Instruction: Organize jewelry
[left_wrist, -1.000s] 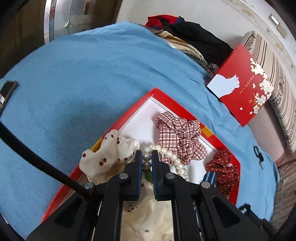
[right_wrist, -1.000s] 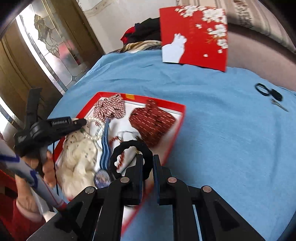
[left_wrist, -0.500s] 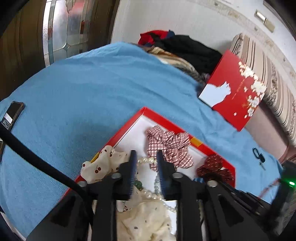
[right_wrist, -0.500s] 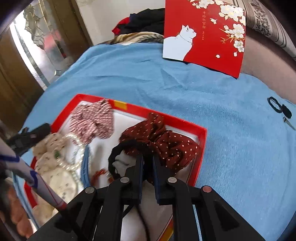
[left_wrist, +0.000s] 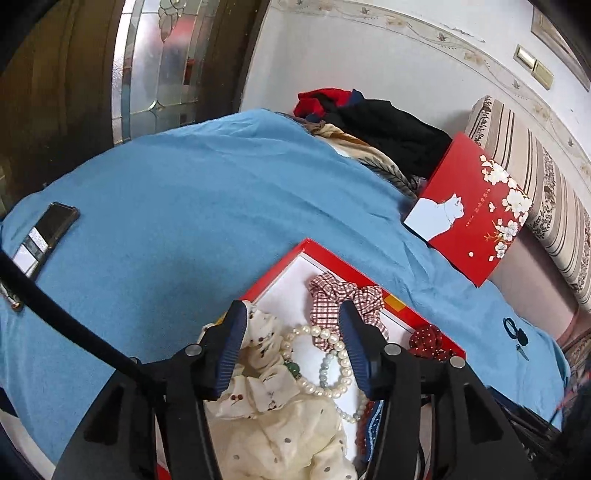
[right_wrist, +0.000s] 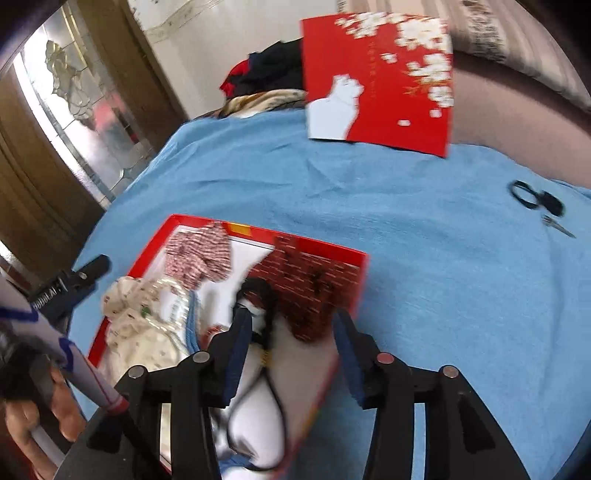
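A red tray (left_wrist: 273, 266) with a white floor lies on the blue cloth. In it are a pearl necklace (left_wrist: 325, 369), a cream dotted scrunchie (left_wrist: 266, 406), a plaid scrunchie (left_wrist: 343, 299) and a dark red dotted scrunchie (left_wrist: 428, 341). My left gripper (left_wrist: 291, 343) hovers above the pearls with its jaws opening, and its pads touch nothing. In the right wrist view the tray (right_wrist: 332, 251) is blurred. A black hair band (right_wrist: 258, 295) lies in it beside the dark red scrunchie (right_wrist: 314, 288). My right gripper (right_wrist: 291, 347) is just above the band, jaws opening, pads off it.
The red lid with a white cat (left_wrist: 469, 206) leans against a striped cushion at the back right. A phone (left_wrist: 44, 236) lies at the cloth's left edge. Small scissors (right_wrist: 539, 203) lie to the right. A pile of clothes (left_wrist: 369, 118) sits at the back. A hand (right_wrist: 22, 417) holds the left gripper (right_wrist: 66, 288).
The left gripper let go of the pearls, opened and rose. The right gripper brought the black hair band over the tray, then opened off it.
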